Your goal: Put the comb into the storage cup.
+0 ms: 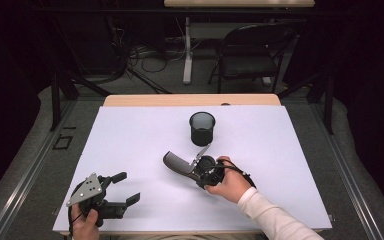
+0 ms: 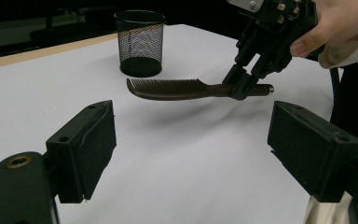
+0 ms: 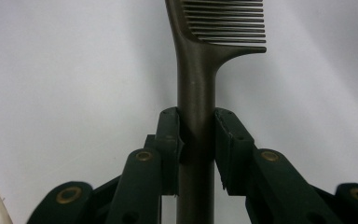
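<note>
High view: right gripper (image 1: 196, 167) clamped on the dark brown plastic comb (image 1: 176, 163), just this side of the black mesh cup (image 1: 202, 128) on the white table (image 1: 130, 135) — left gripper (image 1: 122, 188) idle, jaws apart. Left gripper view: comb held level, off the surface. Right gripper view: grip sits mid-handle — I'd tip the teeth end down before going over the cup.

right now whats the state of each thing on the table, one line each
comb: held by its handle, lifted off the table, lying about level
mesh cup: upright, open top, looks empty, apart from the comb
right gripper: fingers shut on the comb handle
left gripper: fingers wide open, holding nothing, low near the table's front edge
table: white sheet lying flat over it
</note>
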`<action>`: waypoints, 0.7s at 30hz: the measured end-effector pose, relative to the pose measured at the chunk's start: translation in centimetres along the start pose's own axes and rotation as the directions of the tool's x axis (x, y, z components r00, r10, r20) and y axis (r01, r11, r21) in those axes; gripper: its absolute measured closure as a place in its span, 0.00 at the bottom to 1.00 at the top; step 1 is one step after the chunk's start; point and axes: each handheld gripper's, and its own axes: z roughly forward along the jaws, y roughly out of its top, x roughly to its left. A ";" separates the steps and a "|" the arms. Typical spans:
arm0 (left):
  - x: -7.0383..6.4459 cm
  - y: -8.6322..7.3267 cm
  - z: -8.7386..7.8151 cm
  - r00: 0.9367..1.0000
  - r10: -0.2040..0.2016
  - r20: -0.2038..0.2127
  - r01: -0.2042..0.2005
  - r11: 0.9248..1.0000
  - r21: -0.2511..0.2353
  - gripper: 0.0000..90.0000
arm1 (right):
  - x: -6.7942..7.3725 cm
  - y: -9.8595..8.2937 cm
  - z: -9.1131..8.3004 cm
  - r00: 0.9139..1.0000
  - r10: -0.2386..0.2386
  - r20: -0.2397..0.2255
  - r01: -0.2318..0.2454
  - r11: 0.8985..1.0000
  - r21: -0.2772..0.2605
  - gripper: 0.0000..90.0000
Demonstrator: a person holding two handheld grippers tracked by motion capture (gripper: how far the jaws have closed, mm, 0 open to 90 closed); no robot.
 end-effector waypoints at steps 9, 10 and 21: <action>-0.1 0.0 0.2 1.000 -0.002 -0.005 0.002 1.000 0.007 0.17 | 0.0 0.1 -0.4 1.000 0.008 0.005 -0.008 0.999 -0.049 0.81; -0.1 0.1 0.2 1.000 0.001 -0.003 -0.001 1.000 0.011 0.17 | 0.0 0.1 -0.4 1.000 0.008 0.006 -0.008 0.999 -0.053 0.81; 0.1 0.1 0.9 1.000 -0.020 -0.023 0.021 0.998 0.055 0.17 | 0.0 0.1 -0.4 1.000 0.009 0.024 -0.007 0.997 -0.079 0.81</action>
